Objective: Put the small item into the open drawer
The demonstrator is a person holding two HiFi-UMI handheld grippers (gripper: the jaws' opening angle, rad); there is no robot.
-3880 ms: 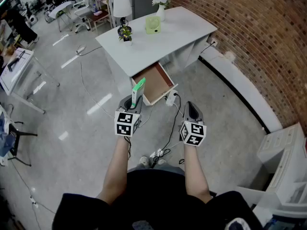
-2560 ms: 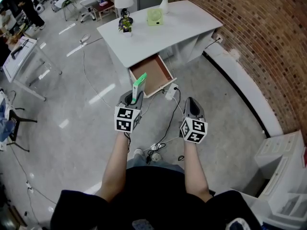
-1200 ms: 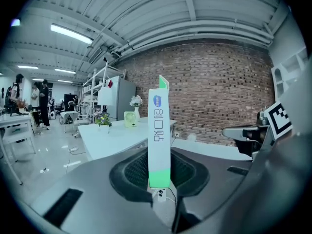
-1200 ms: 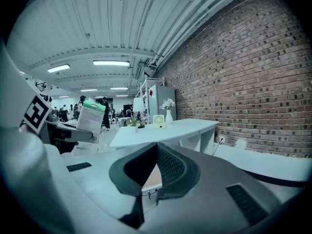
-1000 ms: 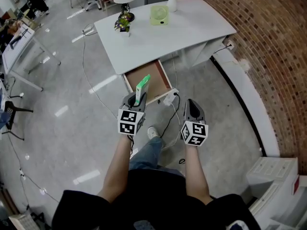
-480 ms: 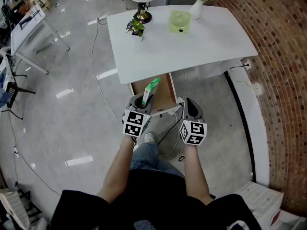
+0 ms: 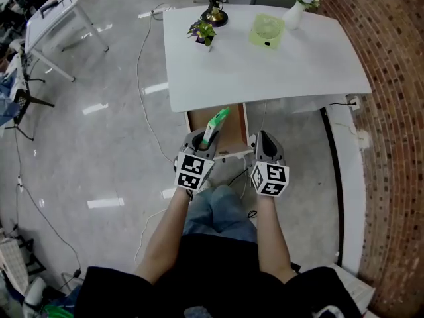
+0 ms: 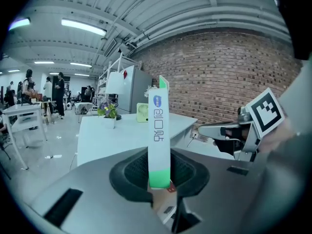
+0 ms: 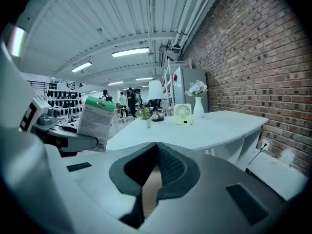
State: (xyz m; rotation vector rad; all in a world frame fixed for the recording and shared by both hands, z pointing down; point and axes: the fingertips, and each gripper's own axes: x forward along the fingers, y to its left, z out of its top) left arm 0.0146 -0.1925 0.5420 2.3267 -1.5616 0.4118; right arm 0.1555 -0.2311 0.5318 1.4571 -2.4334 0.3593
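Since the drawer [image 7: 236, 130] lies at 12 o'clock, left gripper [image 8: 158, 179] jaws pinch the packet [image 8: 159, 130] upright for drop-in; right gripper [image 9: 155, 167] jaws pressed together, empty.

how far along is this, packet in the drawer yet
Not yet. Done: the drawer is open and the left gripper has its jaws clamped on the green packet. In hand: it is held near the drawer. Left: lower it in and release.

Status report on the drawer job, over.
Left gripper shut on green packet, upright. Right gripper shut, empty. Packet above open drawer, not yet in. Nothing seen blocking.
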